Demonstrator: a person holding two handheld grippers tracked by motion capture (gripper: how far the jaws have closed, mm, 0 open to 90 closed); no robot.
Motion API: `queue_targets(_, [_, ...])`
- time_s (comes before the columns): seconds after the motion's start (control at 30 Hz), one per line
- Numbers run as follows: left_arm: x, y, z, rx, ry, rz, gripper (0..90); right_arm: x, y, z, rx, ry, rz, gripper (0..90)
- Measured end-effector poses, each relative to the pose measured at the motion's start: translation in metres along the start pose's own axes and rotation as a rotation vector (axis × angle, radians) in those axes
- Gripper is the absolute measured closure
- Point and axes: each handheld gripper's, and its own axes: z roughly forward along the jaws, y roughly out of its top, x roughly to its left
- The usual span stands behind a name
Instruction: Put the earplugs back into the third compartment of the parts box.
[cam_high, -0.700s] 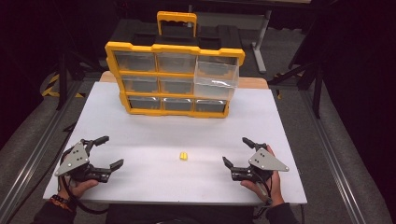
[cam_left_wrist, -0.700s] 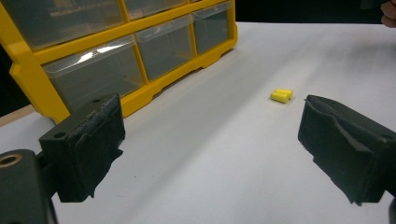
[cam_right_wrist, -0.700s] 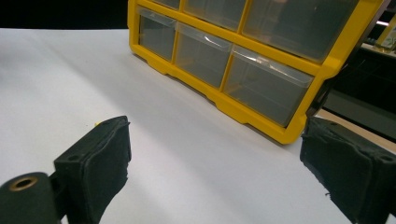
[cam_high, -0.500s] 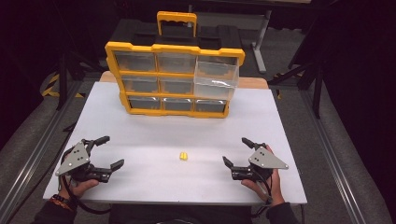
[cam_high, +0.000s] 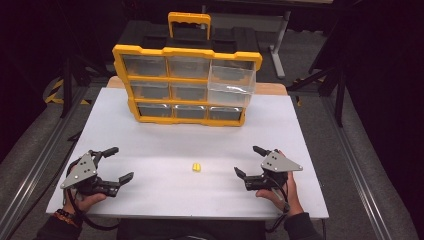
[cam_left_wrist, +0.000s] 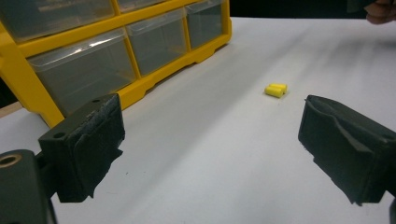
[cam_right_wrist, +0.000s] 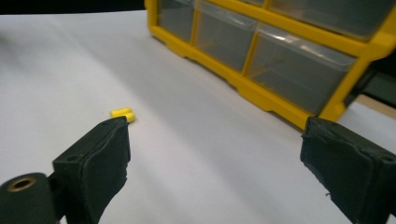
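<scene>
Two small yellow cylinders (cam_high: 196, 167) lie side by side near the middle front of the white table (cam_high: 165, 145); they also show as yellow cylinders (cam_left_wrist: 276, 89) and yellow cylinders (cam_right_wrist: 123, 113). A yellow drawer cabinet (cam_high: 186, 84) with clear drawers stands at the back, its upper right drawer (cam_high: 232, 80) pulled out. My left gripper (cam_high: 116, 164) rests open at the front left, held by a hand. My right gripper (cam_high: 249, 161) rests open at the front right. Both are empty, each well to the side of the cylinders.
The cabinet (cam_left_wrist: 116, 56) has a yellow carry handle (cam_high: 189, 20) on top. Dark floor and black stand legs (cam_high: 320, 75) surround the table. Metal rails run along both sides.
</scene>
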Motion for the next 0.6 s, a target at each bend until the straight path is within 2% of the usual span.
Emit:
queue_targets(0.03, [0.000,0.000,0.000,0.003,-0.004,-0.002,8.1,0.000,0.003,0.002,0.019,0.023,-0.006,9.1])
queue_targets(0.07, [0.000,0.000,0.000,0.003,-0.004,-0.002,8.1,0.000,0.003,0.002,0.019,0.023,-0.006,9.1])
queue_targets(0.1, [0.000,0.000,0.000,0.000,-0.006,-0.005,8.1,0.000,0.011,0.010,0.074,0.082,-0.030,8.2])
queue_targets(0.13, [0.000,0.000,0.000,0.000,-0.006,-0.005,8.1,0.000,0.011,0.010,0.074,0.082,-0.030,8.2])
queue_targets(0.17, [0.000,-0.001,0.001,0.001,-0.008,-0.001,8.1,0.001,0.018,0.018,0.094,0.118,-0.048,8.3])
queue_targets(0.27, [0.000,-0.001,0.001,0.001,-0.011,-0.002,8.1,0.003,0.024,0.027,0.100,0.144,-0.061,8.2])
queue_targets(0.4, [0.001,-0.001,0.002,0.006,-0.016,-0.001,8.0,0.014,0.032,0.056,0.172,0.220,-0.096,8.4])
queue_targets(0.5, [0.000,-0.002,0.002,0.007,-0.020,-0.002,7.9,0.019,0.030,0.076,0.210,0.258,-0.091,8.6])
queue_targets(0.6, [-0.001,-0.002,0.003,0.010,-0.028,-0.001,7.9,0.027,0.028,0.094,0.260,0.295,-0.123,12.8])
